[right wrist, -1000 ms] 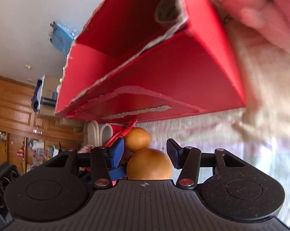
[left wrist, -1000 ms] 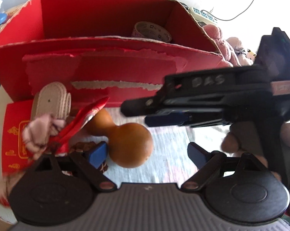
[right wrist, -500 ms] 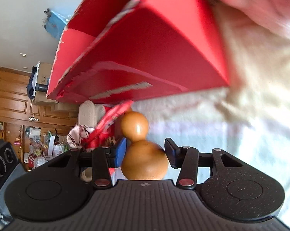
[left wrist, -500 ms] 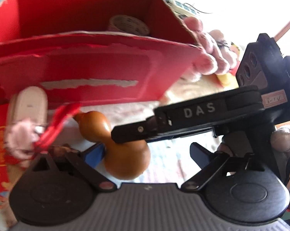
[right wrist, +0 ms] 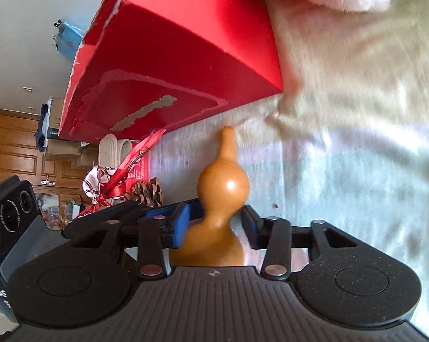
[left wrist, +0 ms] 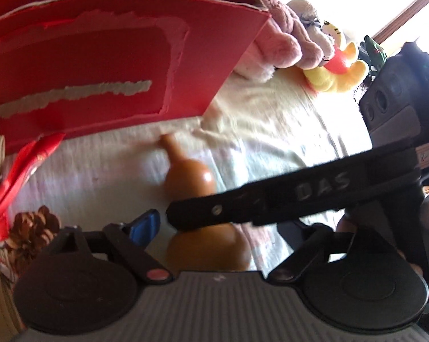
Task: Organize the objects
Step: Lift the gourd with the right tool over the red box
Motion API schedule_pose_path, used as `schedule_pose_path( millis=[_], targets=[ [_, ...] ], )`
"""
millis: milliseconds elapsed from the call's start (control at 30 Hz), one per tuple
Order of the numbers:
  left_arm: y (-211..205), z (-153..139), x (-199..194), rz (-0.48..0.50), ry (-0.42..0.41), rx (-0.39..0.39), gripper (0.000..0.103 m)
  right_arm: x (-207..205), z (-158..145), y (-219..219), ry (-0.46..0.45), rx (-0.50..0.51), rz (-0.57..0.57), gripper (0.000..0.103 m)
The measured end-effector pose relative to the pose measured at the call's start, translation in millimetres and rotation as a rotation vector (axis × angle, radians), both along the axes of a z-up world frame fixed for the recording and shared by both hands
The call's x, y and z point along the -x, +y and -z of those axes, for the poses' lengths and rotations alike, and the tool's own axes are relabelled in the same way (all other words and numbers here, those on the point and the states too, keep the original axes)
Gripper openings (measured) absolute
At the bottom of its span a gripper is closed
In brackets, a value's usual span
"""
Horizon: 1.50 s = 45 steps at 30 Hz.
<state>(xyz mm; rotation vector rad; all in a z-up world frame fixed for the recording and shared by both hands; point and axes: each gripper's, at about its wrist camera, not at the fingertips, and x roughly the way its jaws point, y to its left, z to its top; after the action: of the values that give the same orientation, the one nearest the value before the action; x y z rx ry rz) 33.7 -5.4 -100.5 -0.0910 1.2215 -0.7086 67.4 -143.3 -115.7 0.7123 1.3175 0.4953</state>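
right gripper [right wrist: 214, 225] has its jaws pinched on the waist of the glossy orange-brown wooden gourd [right wrist: 221, 196], stem pointing 12 o'clock toward the torn red cardboard box [right wrist: 171, 57]. left gripper [left wrist: 223, 225] looks spread and empty. seems like the pickup step; next, lift it over the box rim.
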Motion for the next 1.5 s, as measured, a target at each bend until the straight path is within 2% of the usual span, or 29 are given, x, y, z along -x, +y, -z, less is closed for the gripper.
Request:
schedule_pose_path(
  millis=[100, 167, 267, 400, 733, 933, 1067, 1167, 1267, 1500],
  targets=[
    [-4.4, -0.3, -0.4, 0.006, -0.003, -0.010, 0.081, 1.7, -1.3, -4.4, -0.001, 0.002, 0.009, 0.032],
    [-3.9, -1.5, -0.5, 0.015, 0.009, -0.007, 0.072, 3.4, -3.8, -7.8, 0.000, 0.002, 0.012, 0.031],
    [-3.4, -9.3, 1.5, 0.027, 0.008, 0.008, 0.072, 6.5, -15.0, -10.6, -0.010, -0.003, 0.021, 0.031],
    [-7.0, -32.0, 4.0, 0.056, -0.040, 0.035, 0.072, 11.2, -38.9, -12.8, -0.054, 0.002, 0.042, 0.031],
    [0.7, -110.1, 3.1, 0.110, -0.196, 0.161, 0.072, 17.8, -122.3, -7.3, -0.253, 0.048, 0.075, 0.031],
    [19.7, -160.7, -19.6, 0.112, -0.327, 0.216, 0.072, -10.4, -169.8, 13.0, -0.400, 0.092, 0.068, 0.031],
    [33.8, -177.7, -43.4, 0.091, -0.390, 0.213, 0.072, -38.4, -184.6, 30.4, -0.472, 0.128, 0.047, 0.031],
    [42.0, -177.6, -62.2, 0.073, -0.407, 0.198, 0.072, -60.6, -184.2, 38.4, -0.474, 0.142, 0.032, 0.031],
    [47.6, -168.4, -86.3, 0.062, -0.385, 0.192, 0.072, -84.8, -176.4, 44.3, -0.443, 0.153, 0.023, 0.031],
    [48.4, -128.3, -133.1, 0.055, -0.292, 0.119, 0.072, -132.4, -136.3, 60.3, -0.301, 0.233, -0.019, 0.031]
  ],
)
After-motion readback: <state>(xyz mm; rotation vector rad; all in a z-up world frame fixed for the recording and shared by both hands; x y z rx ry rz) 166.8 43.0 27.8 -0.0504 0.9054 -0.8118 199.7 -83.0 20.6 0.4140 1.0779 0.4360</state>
